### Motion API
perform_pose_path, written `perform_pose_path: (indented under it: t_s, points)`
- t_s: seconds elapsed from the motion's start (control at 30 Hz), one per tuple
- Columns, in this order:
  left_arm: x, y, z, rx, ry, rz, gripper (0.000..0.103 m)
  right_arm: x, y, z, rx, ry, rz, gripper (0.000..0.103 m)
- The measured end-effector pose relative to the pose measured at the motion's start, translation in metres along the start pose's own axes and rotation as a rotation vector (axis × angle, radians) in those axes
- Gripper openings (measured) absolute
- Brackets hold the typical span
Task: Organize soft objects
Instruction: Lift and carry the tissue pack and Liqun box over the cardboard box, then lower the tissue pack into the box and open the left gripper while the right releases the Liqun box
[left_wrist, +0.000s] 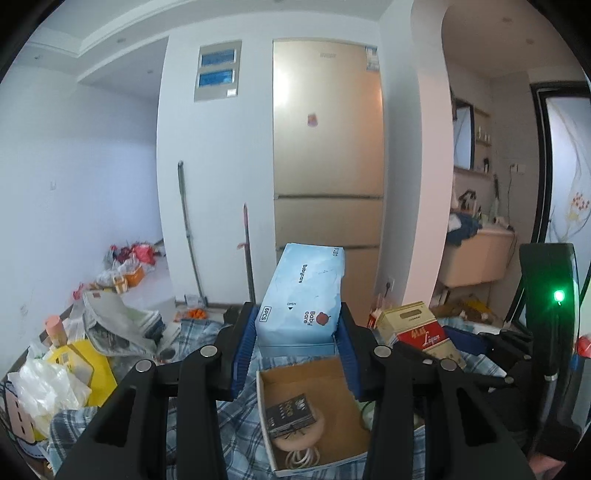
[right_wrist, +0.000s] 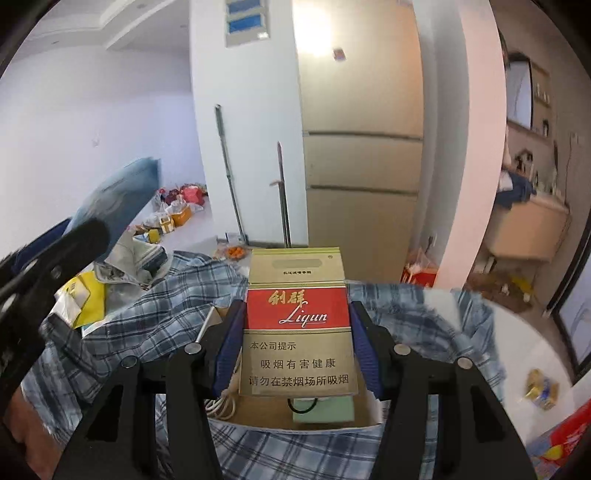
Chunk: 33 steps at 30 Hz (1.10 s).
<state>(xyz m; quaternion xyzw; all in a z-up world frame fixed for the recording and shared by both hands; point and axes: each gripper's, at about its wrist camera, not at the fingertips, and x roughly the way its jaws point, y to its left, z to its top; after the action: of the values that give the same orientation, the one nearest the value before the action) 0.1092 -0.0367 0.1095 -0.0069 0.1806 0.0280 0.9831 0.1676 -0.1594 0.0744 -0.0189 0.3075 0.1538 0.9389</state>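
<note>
My left gripper (left_wrist: 297, 326) is shut on a light blue Babycare tissue pack (left_wrist: 304, 293) and holds it tilted above an open cardboard box (left_wrist: 340, 373). The box holds a small dark packet (left_wrist: 291, 411), a round beige pad and a white coiled cable. My right gripper (right_wrist: 297, 343) is shut on a gold and red Liqun cigarette carton (right_wrist: 297, 325), held above the same box (right_wrist: 258, 419). The carton also shows in the left wrist view (left_wrist: 419, 330). The tissue pack shows at the left of the right wrist view (right_wrist: 118, 201).
A blue plaid cloth (right_wrist: 140, 314) lies under the box. Yellow bags (left_wrist: 90, 365), white plastic bags and newspapers (left_wrist: 114, 321) pile up at the left. A gold fridge (left_wrist: 328, 147) stands behind. A white round table edge (right_wrist: 532, 354) with small packets is at the right.
</note>
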Motion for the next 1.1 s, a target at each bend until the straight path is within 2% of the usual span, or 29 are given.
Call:
perform_pose_path:
  t_s: [0.23,0.57,0.93,1.1]
  points:
    - [0.049,0.009,-0.019,0.005,0.118,0.016,0.044,0.048,0.003,-0.029,0.011,0.095,0.037,0.055]
    - [0.096,0.013,-0.051,-0.002,0.263,0.018,0.043,0.095,0.002,-0.055,-0.025,0.222,0.032,0.055]
    - [0.116,0.002,-0.069,0.044,0.342,0.025,0.043,0.102,0.003,-0.061,-0.068,0.231,0.013,0.055]
    - [0.120,0.003,-0.070,0.058,0.351,0.032,0.043,0.101,0.006,-0.061,-0.085,0.232,0.020,0.055]
